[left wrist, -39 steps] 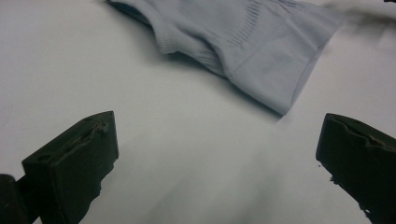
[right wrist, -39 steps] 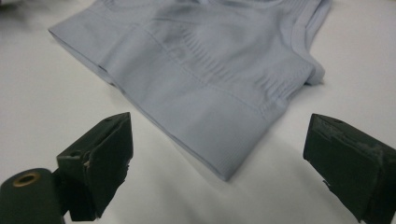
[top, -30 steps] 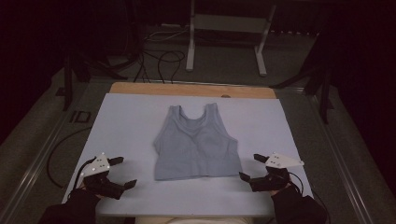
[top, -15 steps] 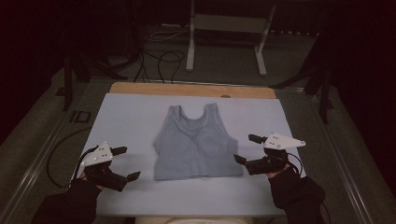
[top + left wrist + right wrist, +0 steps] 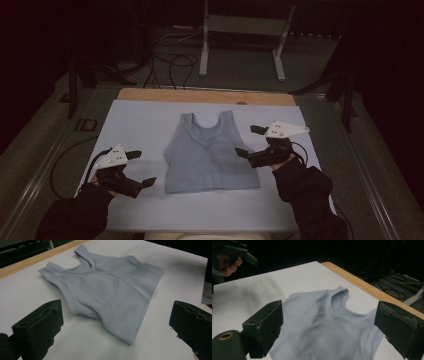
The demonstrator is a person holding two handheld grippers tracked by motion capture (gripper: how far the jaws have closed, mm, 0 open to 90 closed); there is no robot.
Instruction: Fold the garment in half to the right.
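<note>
A pale blue sleeveless top [image 5: 210,155] lies flat in the middle of the white table cover [image 5: 140,125], straps toward the far edge. My left gripper [image 5: 143,168] is open just left of the top's lower left corner, apart from the cloth. In the left gripper view the top [image 5: 107,285] lies ahead between the wide-set jaws of the left gripper [image 5: 116,310]. My right gripper [image 5: 248,141] is open at the top's right side, one jaw tip over its edge. The right gripper view looks across the top [image 5: 312,302] between the jaws of the right gripper [image 5: 329,317].
A strip of bare wood [image 5: 205,95] runs along the table's far edge. Beyond it on the floor are cables [image 5: 170,60] and a metal stand [image 5: 240,45]. Metal rails [image 5: 45,170] flank the table. My left gripper [image 5: 237,252] and its hand appear far off in the right gripper view.
The right gripper has moved forward and in, to the top's right edge. The left gripper has edged forward and toward the top's lower left corner. The top has not moved.
</note>
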